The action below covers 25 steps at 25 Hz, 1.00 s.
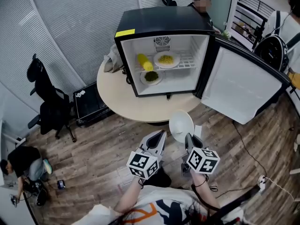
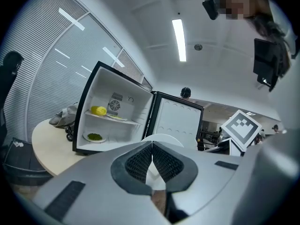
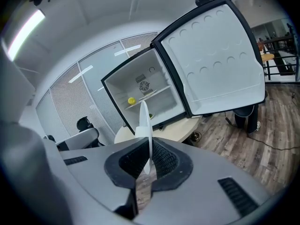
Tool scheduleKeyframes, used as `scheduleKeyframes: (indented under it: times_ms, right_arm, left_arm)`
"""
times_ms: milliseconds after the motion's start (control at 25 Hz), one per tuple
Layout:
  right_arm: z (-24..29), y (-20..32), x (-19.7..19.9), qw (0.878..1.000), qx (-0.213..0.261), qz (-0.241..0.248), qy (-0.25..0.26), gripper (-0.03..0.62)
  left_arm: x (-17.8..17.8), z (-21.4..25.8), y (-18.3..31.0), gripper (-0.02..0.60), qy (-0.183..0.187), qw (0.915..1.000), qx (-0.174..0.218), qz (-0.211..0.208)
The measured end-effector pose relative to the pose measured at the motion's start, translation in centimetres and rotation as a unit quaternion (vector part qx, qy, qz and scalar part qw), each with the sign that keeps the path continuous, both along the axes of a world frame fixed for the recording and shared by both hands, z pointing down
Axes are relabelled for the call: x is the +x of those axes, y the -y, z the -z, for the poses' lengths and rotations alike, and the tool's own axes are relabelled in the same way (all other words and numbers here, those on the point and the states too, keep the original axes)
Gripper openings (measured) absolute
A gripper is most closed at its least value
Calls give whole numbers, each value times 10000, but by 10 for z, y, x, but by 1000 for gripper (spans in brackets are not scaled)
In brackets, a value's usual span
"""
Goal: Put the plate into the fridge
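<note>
Left gripper [image 1: 158, 136], jaws together on nothing, travels beside the right gripper [image 1: 189, 138], clamped on the rim of the white plate [image 1: 181, 124], held in the air near the table's [image 1: 117, 102] front edge. The fridge [image 1: 164, 20] already stands open, so carrying in and setting down remain. Its floor looks bare right of a green dish [image 1: 151, 77], and the door [image 1: 239, 86] juts out at right.

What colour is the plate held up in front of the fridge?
The plate is plain white, with no pattern. The head view shows it best.
</note>
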State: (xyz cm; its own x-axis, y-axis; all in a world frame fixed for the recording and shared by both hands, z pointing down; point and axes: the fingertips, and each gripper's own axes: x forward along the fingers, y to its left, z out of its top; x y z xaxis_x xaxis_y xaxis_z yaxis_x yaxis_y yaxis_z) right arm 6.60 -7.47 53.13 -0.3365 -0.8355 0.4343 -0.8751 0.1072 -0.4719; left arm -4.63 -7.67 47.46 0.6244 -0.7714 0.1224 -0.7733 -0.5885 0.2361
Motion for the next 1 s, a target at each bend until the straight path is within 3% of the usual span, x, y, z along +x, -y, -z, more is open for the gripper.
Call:
scheduleKeyframes:
  times_ms: [480, 1000]
  right_arm:
    - [-1, 36, -19, 9996, -78, -258, 113, 25]
    - [11, 45, -12, 9985, -51, -521, 160, 25]
  left_arm:
    - [-19, -4, 37, 12, -87, 9995, -30, -306]
    - [-25, -10, 46, 12, -188, 9990, -157, -377]
